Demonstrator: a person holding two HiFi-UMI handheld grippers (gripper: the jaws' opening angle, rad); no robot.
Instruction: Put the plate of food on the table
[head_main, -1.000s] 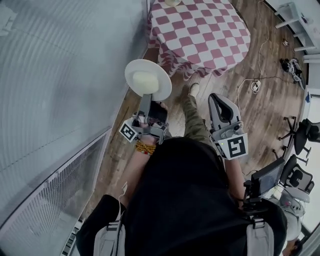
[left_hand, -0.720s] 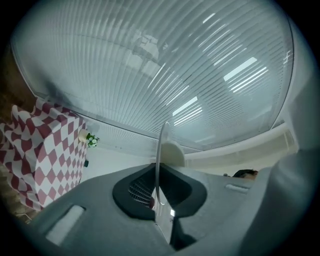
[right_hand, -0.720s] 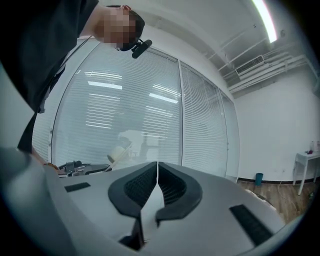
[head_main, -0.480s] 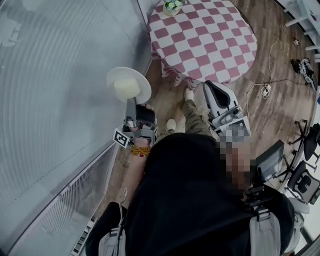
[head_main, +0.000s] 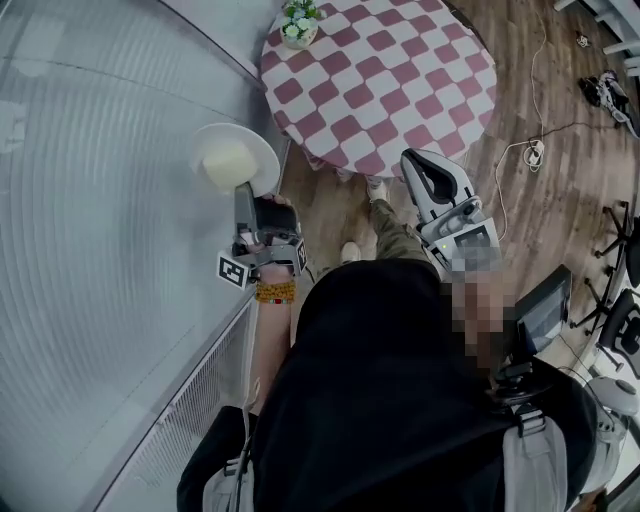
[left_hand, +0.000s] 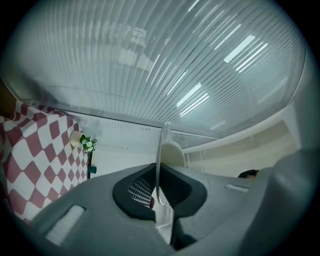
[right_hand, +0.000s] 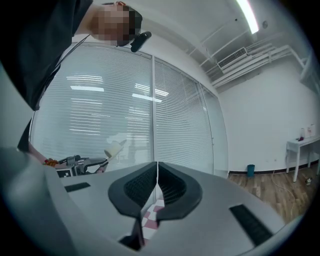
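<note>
Wooden floor fills the right of the head view, with a slatted glass wall curving along the whole nine o'clock side. A round table under a red-and-white checked cloth stands at twelve o'clock, a small flower pot near its eleven o'clock edge. A cable trails across the boards at two o'clock.

The person, in a dark top, occupies the six o'clock half. The left gripper reaches toward ten o'clock beside the glass, a bead bracelet on the wrist behind it. Its claw pinches the near rim of a white plate, which is in the air by the wall, apart from the table and at its eight o'clock. A pale mound of food sits on the plate. In the left gripper view the plate shows edge-on, caught between the pads, with the table at nine o'clock.

The right gripper points toward the table's six o'clock edge. In the right gripper view its claw is pressed together with nothing inside.
</note>
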